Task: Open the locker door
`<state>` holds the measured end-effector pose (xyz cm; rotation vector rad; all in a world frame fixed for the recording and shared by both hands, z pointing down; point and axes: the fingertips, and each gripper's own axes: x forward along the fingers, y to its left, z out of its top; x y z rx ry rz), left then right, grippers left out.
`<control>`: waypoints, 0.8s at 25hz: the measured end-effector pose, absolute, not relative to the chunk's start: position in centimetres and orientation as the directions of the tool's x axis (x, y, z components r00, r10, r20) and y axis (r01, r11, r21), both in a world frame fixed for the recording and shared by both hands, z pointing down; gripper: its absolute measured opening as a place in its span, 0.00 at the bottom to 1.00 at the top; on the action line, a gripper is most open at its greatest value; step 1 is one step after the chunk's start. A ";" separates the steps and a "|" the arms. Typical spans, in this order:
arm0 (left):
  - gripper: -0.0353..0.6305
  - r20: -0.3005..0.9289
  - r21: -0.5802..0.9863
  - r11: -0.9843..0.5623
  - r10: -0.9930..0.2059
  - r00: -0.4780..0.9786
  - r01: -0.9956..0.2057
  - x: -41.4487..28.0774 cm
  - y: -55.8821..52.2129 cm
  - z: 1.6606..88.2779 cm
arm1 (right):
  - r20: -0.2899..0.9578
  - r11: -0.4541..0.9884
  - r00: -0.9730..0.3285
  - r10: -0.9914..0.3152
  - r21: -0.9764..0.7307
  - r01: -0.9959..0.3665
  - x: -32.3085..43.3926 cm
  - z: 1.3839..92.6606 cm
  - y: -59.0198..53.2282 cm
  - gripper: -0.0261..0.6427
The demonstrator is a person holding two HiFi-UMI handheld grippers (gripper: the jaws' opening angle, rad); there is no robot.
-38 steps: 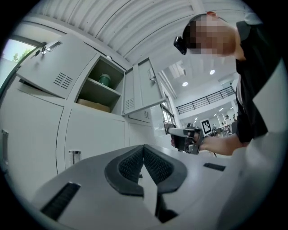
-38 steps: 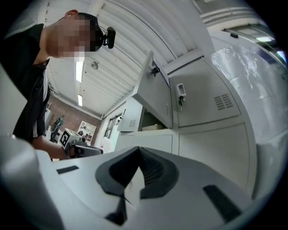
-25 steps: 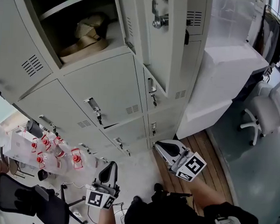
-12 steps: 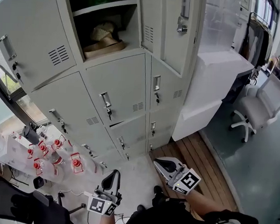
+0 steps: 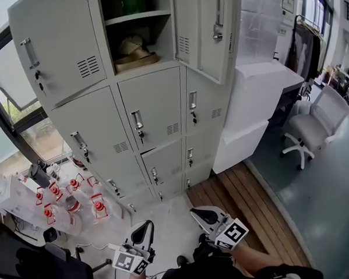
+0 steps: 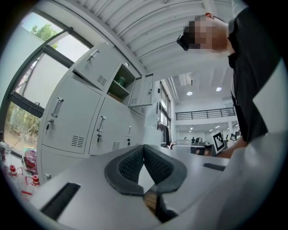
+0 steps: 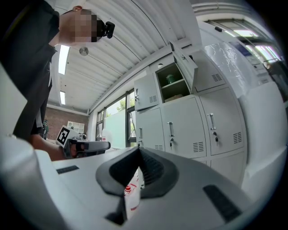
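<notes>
The left gripper [image 5: 145, 228] is held low with its jaws pressed together and nothing between them. Red-capped bottles [image 5: 72, 198] stand on the floor to its left. Well above and ahead of both grippers, the locker door [image 5: 206, 32] stands swung open. The right gripper [image 5: 200, 214], near the left one, is likewise closed and empty.

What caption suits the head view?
Upper locker door open on the grey locker bank; left gripper and right gripper hang low, shut, empty.

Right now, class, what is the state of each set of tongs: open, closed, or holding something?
Left tongs: closed, holding nothing.
Right tongs: closed, holding nothing.
</notes>
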<state>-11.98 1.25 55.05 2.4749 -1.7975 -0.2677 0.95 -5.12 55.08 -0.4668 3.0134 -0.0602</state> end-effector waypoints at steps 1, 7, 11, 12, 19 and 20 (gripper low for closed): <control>0.08 -0.102 0.163 -0.312 -0.949 0.299 -0.936 -12.1 1.6 55.0 | -0.082 0.952 -0.949 -0.305 -0.055 -0.301 0.9 55.1 -4.8 0.06; 0.08 -0.136 0.166 -0.315 -0.946 0.294 -0.935 -12.7 2.4 54.0 | -0.072 0.957 -0.954 -0.290 -0.037 -0.288 0.1 54.3 -3.9 0.06; 0.08 -0.149 0.173 -0.333 -0.939 0.309 -0.927 -12.3 2.2 53.5 | -0.071 0.955 -0.953 -0.296 -0.031 -0.295 0.0 53.8 -4.0 0.06; 0.08 -0.146 0.169 -0.343 -0.936 0.321 -0.924 -12.0 2.0 53.5 | -0.071 0.954 -0.951 -0.301 -0.032 -0.299 0.2 53.8 -4.1 0.06; 0.08 -0.119 0.164 -0.405 -0.913 0.390 -0.899 -10.2 0.7 53.7 | -0.079 0.940 -0.937 -0.339 -0.062 -0.335 1.7 54.4 -5.0 0.06; 0.08 -0.111 0.168 -0.412 -0.911 0.398 -0.896 -10.0 0.8 53.9 | -0.079 0.937 -0.934 -0.347 -0.066 -0.343 1.9 54.6 -5.1 0.06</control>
